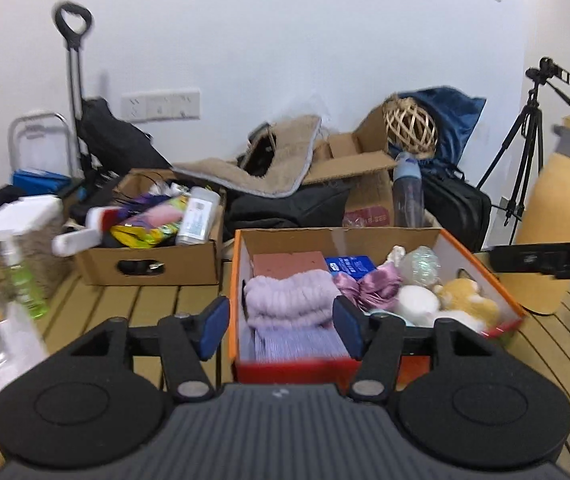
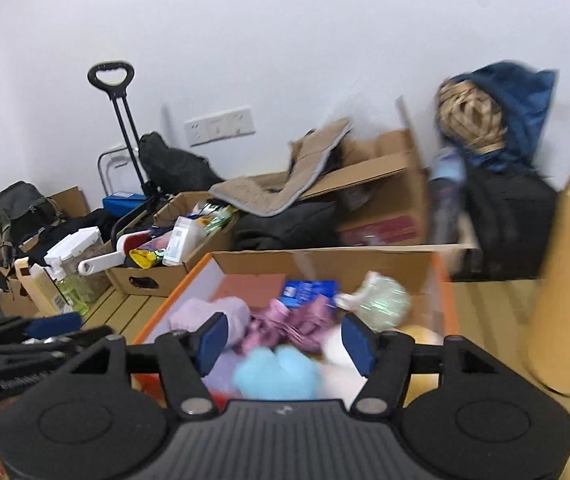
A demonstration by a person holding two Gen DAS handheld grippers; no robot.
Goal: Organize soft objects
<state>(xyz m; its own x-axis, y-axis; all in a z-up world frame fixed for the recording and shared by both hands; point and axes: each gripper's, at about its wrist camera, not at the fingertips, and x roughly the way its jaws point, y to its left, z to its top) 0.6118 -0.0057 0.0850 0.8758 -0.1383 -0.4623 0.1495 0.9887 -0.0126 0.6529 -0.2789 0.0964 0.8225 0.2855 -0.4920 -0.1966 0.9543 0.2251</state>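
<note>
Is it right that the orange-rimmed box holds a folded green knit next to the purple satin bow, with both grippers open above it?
Not quite: the folded knit is pale lilac, not green, as the left wrist view shows. It does lie beside the purple satin bow in the orange-rimmed box, and the left gripper and right gripper are open.

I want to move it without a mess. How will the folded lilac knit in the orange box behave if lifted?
The lilac knit looks soft and thick, so it would likely sag and unfold if pinched at one edge. It seems light for its bulk. Its ribbed, fuzzy surface should grip rather than slip, and it could drag the purple satin piece beside it.
</note>
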